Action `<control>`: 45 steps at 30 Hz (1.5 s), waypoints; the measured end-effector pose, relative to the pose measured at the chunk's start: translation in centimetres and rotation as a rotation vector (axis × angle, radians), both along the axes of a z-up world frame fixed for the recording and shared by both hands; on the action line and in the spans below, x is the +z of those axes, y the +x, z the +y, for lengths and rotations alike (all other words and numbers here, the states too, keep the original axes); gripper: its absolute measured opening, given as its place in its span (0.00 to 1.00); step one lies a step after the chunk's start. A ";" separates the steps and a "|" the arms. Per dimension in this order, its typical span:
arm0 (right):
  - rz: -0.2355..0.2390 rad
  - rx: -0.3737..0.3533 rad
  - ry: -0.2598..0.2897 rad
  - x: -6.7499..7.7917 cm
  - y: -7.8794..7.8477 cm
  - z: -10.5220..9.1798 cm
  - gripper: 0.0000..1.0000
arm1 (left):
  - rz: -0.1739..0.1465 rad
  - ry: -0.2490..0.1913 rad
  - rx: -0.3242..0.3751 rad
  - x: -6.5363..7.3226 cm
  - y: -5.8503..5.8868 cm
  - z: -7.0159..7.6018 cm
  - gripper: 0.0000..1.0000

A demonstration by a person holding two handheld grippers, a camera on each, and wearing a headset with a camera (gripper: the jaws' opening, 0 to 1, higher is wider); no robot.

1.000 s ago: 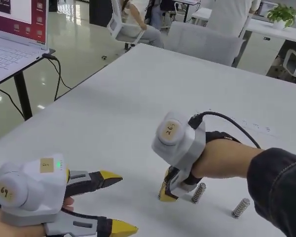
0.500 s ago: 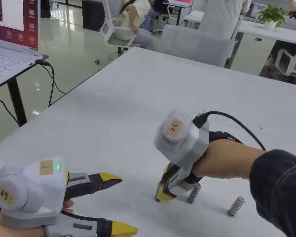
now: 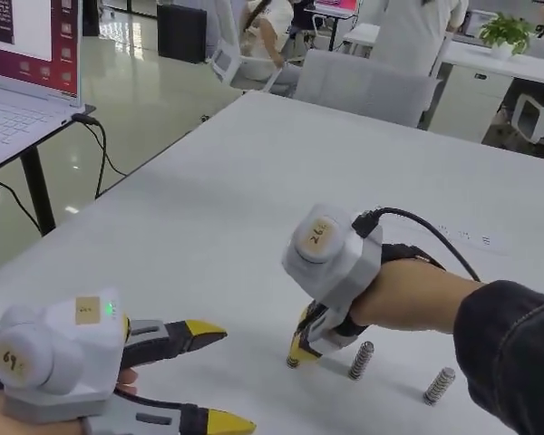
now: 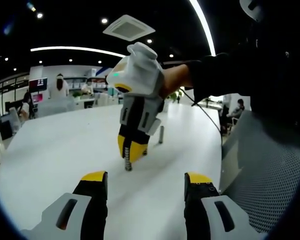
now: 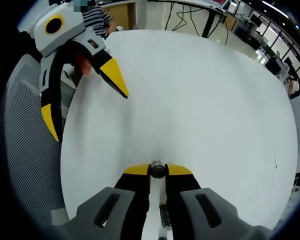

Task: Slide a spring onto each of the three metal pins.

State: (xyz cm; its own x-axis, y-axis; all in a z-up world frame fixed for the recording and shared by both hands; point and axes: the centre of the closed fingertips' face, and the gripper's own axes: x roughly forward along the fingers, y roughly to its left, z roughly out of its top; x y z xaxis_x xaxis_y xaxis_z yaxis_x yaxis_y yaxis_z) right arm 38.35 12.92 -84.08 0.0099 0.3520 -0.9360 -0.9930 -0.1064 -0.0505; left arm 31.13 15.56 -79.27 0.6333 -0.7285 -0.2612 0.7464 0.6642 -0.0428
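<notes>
- Two grippers are over the white table (image 3: 254, 181), one in each hand.
- right gripper (image 3: 297, 355): pointed steeply down at the table. Its jaws are closed almost all the way, with the yellow tips pinching the held spring (image 4: 127, 163).
- In the right gripper view, a round metal end sits right between the tips. The coils run back along the narrow gap between the jaws.
- In the left gripper view, the lower end of the held spring pokes out below the right gripper's tips, at the table surface or just off it. Can't tell whether it touches, or whether a pin is inside it.
- left gripper (image 3: 219, 376): jaws spread wide and gripping nothing. It sits low over the table, aimed toward the right gripper and well apart from it.
- near spring (image 3: 361, 360): stands upright on the table just beside the right gripper's tips, on the side away from the left gripper. It doesn't touch the tips.
- far spring (image 3: 439, 385): also upright, further out on that same side, near the dark sleeve.
- Pins inside the two standing coils are too small to make out.
- A black cable (image 3: 417, 222) leaves the right gripper's body and arcs back over the hand (image 3: 408, 294) holding it.
- A laptop (image 3: 18, 54) sits on a separate stand, well beyond the left gripper and off the table.
</notes>
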 end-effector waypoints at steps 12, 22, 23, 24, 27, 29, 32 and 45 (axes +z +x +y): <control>0.001 -0.015 0.025 0.4 0.1 -0.2 0.21 | -0.001 0.006 -0.011 0.1 0.2 -0.3 0.58; -0.034 -0.057 0.068 1.1 1.2 -1.7 0.37 | -0.009 0.008 -0.018 0.4 0.3 -0.4 0.58; -0.038 -0.064 0.074 1.2 1.4 -1.9 0.39 | -0.010 0.008 -0.018 0.5 0.3 -0.4 0.58; -0.038 -0.074 0.082 1.3 1.4 -2.0 0.41 | -0.010 0.008 -0.018 0.5 0.3 -0.4 0.58; -0.047 -0.107 0.119 1.9 1.9 -2.6 0.47 | -0.012 0.004 -0.015 0.7 0.3 -0.4 0.59; -0.049 -0.119 0.137 2.2 2.1 -2.9 0.49 | -0.013 0.002 -0.014 0.7 0.4 -0.4 0.59; -0.061 -0.149 0.185 3.0 2.5 -3.5 0.56 | -0.014 0.002 -0.013 0.7 0.5 -0.3 0.59; -0.100 -0.273 0.342 5.5 3.6 -6.5 0.70 | -0.025 0.005 -0.024 1.5 1.3 -0.7 0.60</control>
State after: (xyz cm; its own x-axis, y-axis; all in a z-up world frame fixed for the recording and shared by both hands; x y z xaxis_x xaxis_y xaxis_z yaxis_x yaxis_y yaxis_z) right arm 41.90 6.40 -78.58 0.2302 0.6129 -0.7559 -0.9708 0.1983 -0.1348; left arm 32.44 14.89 -77.74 0.6220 -0.7422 -0.2494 0.7629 0.6462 -0.0205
